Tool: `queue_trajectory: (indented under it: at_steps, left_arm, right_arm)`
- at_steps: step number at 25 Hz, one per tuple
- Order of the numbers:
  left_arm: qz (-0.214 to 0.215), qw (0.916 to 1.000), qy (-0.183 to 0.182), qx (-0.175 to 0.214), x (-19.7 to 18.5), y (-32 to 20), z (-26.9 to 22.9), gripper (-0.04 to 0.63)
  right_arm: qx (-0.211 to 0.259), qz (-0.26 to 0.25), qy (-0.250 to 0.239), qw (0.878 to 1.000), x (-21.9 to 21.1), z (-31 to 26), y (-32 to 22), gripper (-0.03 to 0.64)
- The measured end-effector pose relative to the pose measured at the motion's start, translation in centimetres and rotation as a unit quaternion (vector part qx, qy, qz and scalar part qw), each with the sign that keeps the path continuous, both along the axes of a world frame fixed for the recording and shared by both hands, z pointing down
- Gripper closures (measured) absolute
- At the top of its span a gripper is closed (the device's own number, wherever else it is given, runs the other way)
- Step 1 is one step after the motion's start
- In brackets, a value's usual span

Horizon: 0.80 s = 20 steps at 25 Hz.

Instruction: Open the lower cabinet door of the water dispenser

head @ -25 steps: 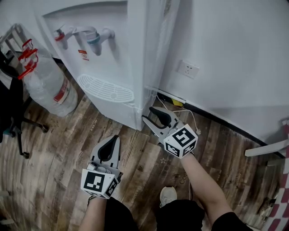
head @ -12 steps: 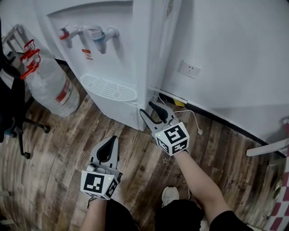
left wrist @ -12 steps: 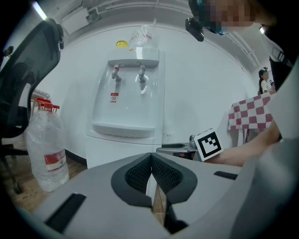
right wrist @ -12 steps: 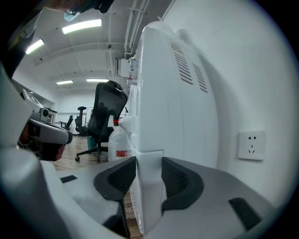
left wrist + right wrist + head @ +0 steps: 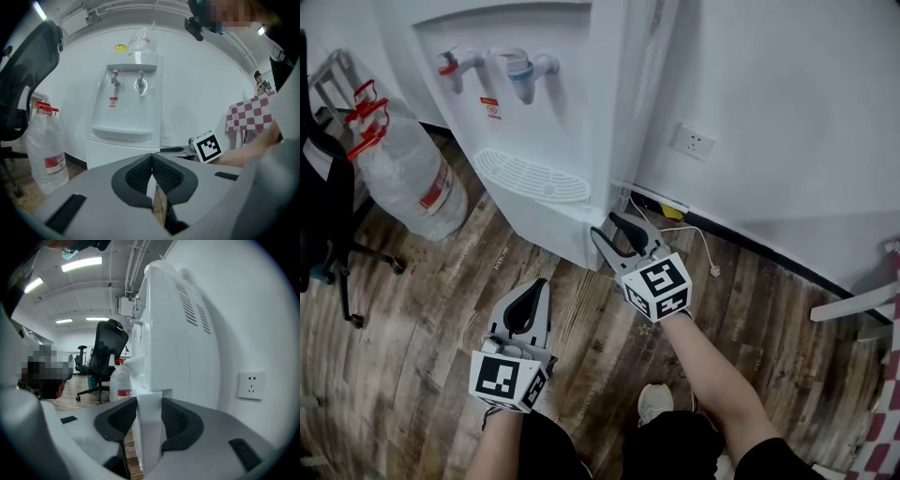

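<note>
Right tongs [image 5: 604, 224] spread wide astride the edge of the water dispenser's [image 5: 546, 84] lower cabinet door [image 5: 551, 229], left tongs [image 5: 541, 282] closed and empty over the wooden floor [image 5: 422, 309].

No wording can be read in any view. The water dispenser [image 5: 581, 94] carries a small red-and-white sticker [image 5: 490, 108] under its taps, but its print is too small to make out. The water bottle [image 5: 408, 178] beside it bears a red label [image 5: 438, 187] with illegible lettering. A faint mark [image 5: 179, 287] high on the dispenser's side panel is unreadable. The left marker cube [image 5: 508, 380] and the right marker cube [image 5: 658, 288] show black-and-white square codes only, with no letters or numbers.
</note>
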<state>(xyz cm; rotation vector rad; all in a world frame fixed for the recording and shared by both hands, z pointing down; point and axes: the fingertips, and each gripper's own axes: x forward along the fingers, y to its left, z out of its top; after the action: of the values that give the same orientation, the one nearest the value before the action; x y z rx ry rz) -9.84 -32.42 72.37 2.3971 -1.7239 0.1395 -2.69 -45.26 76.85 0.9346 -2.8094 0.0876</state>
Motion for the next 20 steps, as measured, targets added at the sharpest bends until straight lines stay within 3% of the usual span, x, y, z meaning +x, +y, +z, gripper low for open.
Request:
queue_trajectory:
  at_steps: [20]
  left_arm:
    - [0.004,1.0,0.0,0.008,-0.5,0.6,-0.7,0.578]
  right_arm:
    - [0.006,-0.046,0.013,0.999,-1.2,-0.1,4.1,0.445]
